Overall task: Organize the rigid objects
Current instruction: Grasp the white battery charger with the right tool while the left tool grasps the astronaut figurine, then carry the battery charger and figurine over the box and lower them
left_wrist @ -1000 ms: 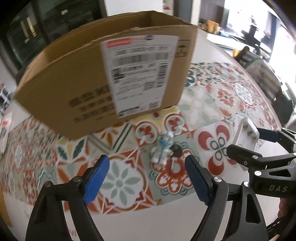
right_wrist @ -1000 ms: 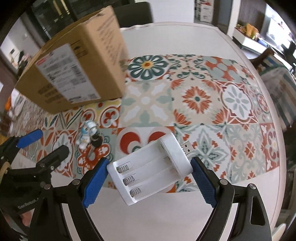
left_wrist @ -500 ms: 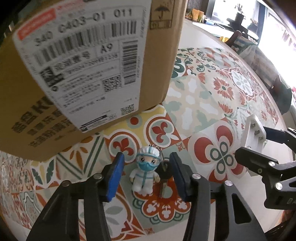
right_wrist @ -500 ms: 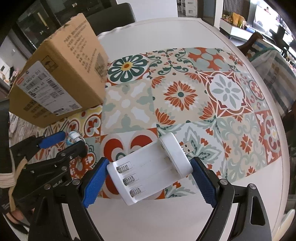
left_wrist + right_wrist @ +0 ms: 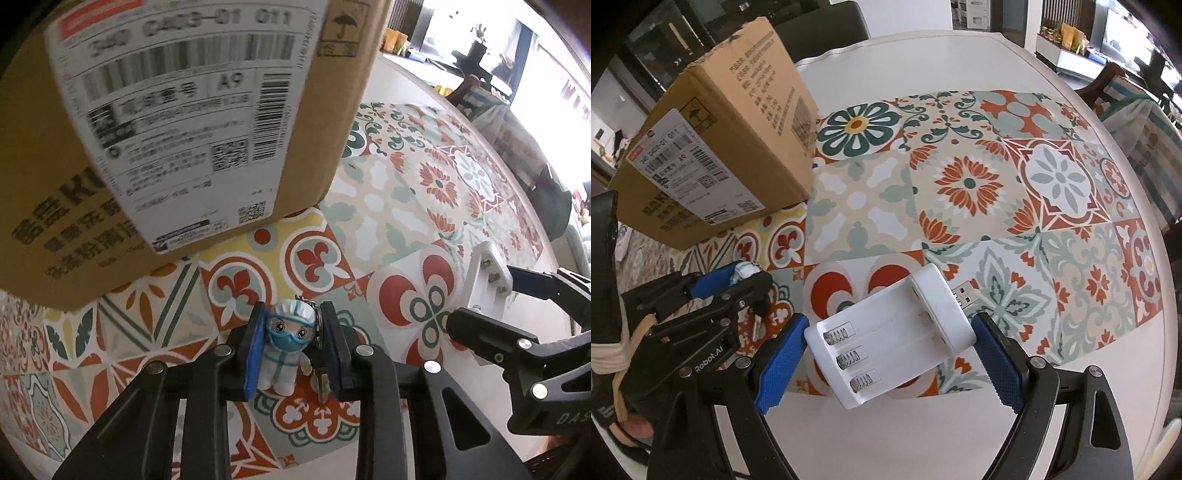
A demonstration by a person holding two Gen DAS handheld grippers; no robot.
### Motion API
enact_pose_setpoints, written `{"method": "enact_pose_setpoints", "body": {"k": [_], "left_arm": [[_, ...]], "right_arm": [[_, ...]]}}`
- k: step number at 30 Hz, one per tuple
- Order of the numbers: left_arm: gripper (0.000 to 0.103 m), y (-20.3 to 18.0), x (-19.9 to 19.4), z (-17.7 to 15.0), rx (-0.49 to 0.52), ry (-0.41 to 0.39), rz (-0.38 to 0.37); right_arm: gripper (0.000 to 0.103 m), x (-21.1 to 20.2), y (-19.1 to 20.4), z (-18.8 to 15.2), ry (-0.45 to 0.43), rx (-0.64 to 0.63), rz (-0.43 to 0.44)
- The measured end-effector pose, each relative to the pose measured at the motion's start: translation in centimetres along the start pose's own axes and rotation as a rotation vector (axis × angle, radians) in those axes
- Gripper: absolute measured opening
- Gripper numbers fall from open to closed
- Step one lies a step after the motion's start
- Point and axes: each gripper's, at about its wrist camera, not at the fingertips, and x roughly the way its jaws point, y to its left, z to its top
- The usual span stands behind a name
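A small figurine keychain (image 5: 286, 347) in a white suit, blue mask and goggles stands on the patterned mat, with a key (image 5: 322, 382) hanging at its right. My left gripper (image 5: 293, 321) points down over it, jaws closing, both blue pads pressing the figurine's sides. In the right wrist view the left gripper (image 5: 735, 280) is at the left, the figurine's head (image 5: 744, 269) showing between its fingers. My right gripper (image 5: 888, 323) is shut on a white battery charger (image 5: 894, 332) with a USB plug, held above the mat. The charger (image 5: 487, 273) also shows at the right of the left wrist view.
A brown cardboard box (image 5: 731, 147) with a shipping label stands just behind the figurine, its wall (image 5: 184, 129) close over my left gripper. The tiled-pattern mat (image 5: 960, 184) covers much of a round white table (image 5: 960, 424). Chairs and furniture lie beyond the table's edge.
My left gripper came down toward the box, straddled the figurine and shut on it. The right gripper kept its grip on the charger and rolled slightly.
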Motion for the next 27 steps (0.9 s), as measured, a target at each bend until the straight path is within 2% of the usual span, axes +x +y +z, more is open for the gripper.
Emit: {"method": "enact_pose_setpoints", "body": {"k": [18, 27], "left_arm": [[0.027, 1.2, -6.0, -2.4, -0.055, -0.099, -0.019], [0.027, 1.9, -10.7, -2.5, -0.083, -0.186, -0.006]], "right_arm": [[0.089, -3.3, 3.1, -1.1, -0.062, -0.048, 0.029], [0.089, -6.5, 4.7, -1.2, -0.123, -0.061, 0.054]]}}
